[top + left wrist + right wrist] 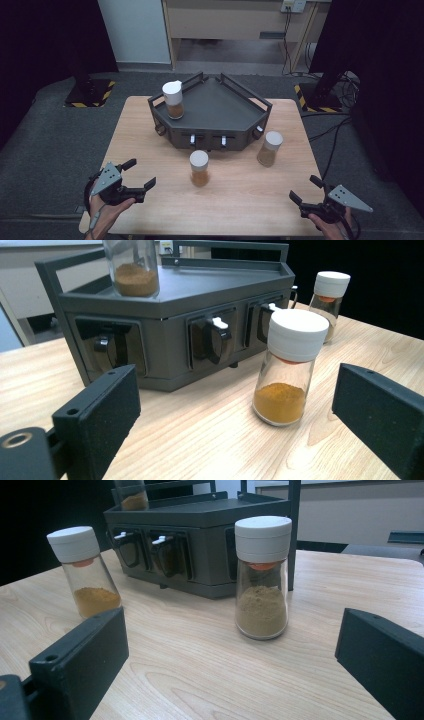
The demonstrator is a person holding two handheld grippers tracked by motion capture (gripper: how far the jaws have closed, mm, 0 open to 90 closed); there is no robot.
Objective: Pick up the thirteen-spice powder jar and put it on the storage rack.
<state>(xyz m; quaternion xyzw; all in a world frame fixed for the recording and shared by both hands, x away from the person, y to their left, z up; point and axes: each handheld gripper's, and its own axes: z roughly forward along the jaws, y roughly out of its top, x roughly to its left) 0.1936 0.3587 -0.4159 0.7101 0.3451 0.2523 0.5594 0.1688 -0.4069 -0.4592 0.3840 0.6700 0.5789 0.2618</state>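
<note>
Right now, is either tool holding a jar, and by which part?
Nothing is held. The left tool and right tool are both open over the table, well short of the jars.

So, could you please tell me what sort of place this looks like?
Probably a lab or recording room: a small wooden table on grey carpet, black curtains at both sides, and hazard-striped stand bases with loose cables behind.

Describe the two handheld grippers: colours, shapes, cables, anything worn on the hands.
Both are black two-jaw tools. The left gripper and the right gripper each carry a grey three-cornered plate on top. Up close, the jaws are blocky, matte black slabs with a small hole near the edge. A dark cable loops at each hand. The left hand wears no glove; no sleeve is visible.
</note>
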